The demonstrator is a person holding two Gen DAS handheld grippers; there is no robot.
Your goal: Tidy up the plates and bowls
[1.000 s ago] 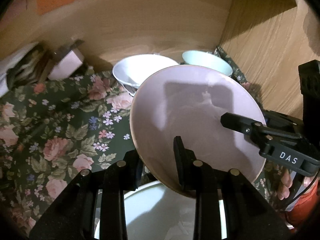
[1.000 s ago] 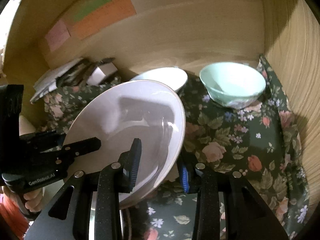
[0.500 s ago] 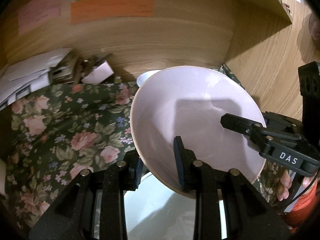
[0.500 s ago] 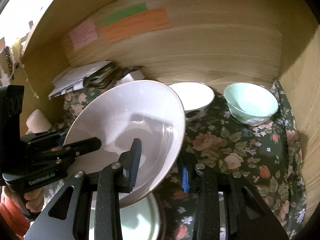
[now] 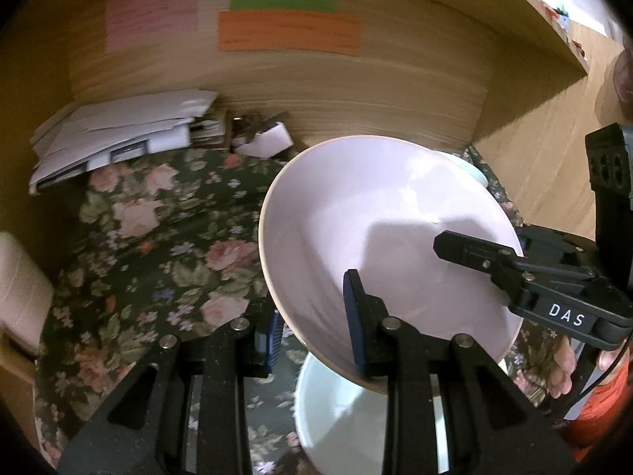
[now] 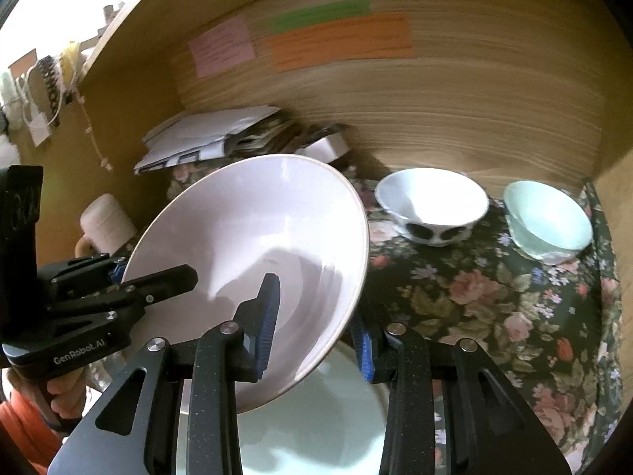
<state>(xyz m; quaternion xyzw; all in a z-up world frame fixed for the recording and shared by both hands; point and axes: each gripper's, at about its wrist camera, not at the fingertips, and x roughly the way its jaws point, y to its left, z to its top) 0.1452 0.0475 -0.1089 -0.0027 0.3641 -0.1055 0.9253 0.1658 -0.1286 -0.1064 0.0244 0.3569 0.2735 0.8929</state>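
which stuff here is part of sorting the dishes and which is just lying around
Job:
pink plate
pale plate beneath it
white bowl
mint bowl

Lying about:
paper stack
sticky notes
thread spool

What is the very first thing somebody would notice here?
The big pale pink ceramic plate, held tilted in the air by both tongs, left tongs and right tongs, each clamped on its rim. Under it lies a pale green round plate on the dark flowery tablecloth, with a white bowl and a mint green bowl at the back right.
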